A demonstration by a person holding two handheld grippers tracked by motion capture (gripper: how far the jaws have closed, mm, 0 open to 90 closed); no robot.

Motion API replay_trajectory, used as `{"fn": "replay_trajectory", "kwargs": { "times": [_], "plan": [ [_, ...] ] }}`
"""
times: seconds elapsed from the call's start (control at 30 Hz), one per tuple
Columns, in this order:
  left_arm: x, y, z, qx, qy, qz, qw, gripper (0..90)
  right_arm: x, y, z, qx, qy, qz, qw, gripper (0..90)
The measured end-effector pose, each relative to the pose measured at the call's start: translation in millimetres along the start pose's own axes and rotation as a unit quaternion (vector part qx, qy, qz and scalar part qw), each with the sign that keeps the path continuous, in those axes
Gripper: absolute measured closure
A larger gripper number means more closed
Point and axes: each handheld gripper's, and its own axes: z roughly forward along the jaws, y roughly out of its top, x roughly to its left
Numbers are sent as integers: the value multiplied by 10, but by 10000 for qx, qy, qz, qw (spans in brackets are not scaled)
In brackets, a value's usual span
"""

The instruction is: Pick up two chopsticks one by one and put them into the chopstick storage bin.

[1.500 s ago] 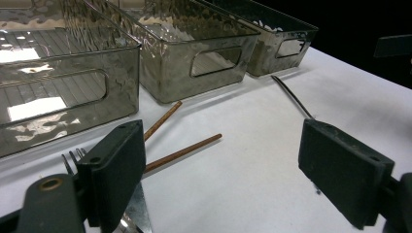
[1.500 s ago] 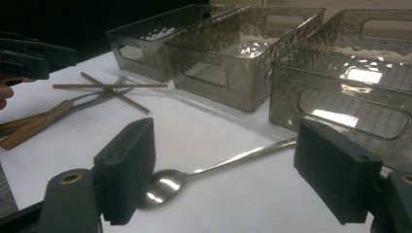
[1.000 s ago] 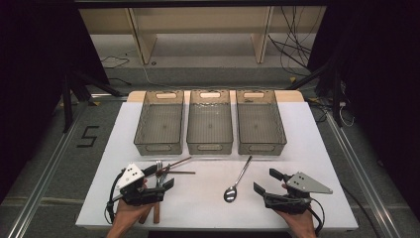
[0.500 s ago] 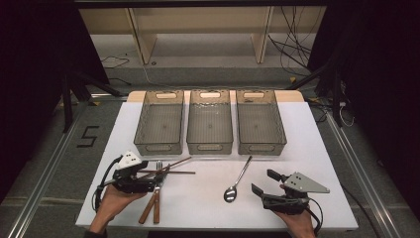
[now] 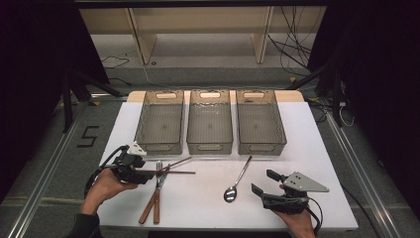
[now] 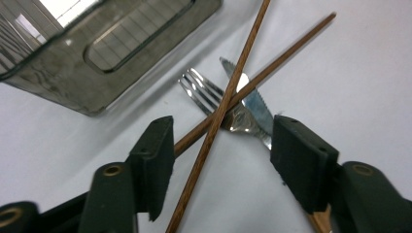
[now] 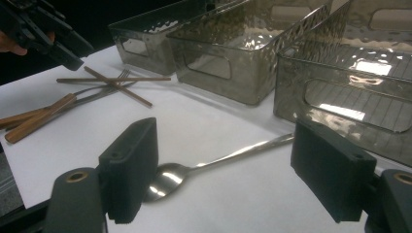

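My left claw (image 6: 221, 150) had just been closing around two crossed chopsticks (image 6: 228, 99) without pressing them; they lay over the fork (image 6: 206, 94) and knife (image 6: 252, 104) near the left bin (image 5: 159, 121). My right claw (image 7: 228, 170) gaped above the spoon (image 7: 194, 167) on the surface (image 5: 198, 198).

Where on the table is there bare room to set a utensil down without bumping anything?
Free: the white table between the fork and knife and the spoon, and the right strip beside the right bin. Crowded: in front of the left bin, where crossed chopsticks lie at the left gripper.
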Motion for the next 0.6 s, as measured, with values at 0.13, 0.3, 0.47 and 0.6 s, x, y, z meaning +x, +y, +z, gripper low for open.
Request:
{"fn": "replay_trajectory", "kwargs": {
  "times": [0.13, 0.3, 0.47, 0.6],
  "plan": [
    [36, -29, 76, 269, -40, 44, 9996, 481, 6, -3, 9, 27, 24, -10, 10000, 262],
    [54, -58, 113, 391, 6, 267, 9989, 564, 6, -2, 11, -1, 63, 20, 10000, 262],
    [49, -60, 178, 557, -25, 472, 9973, 609, 7, -4, 14, 7, 90, 31, 10000, 264],
    [72, -66, 240, 645, 41, 512, 9966, 630, 4, -4, 16, 26, 104, 17, 9999, 265]
  ]
}}
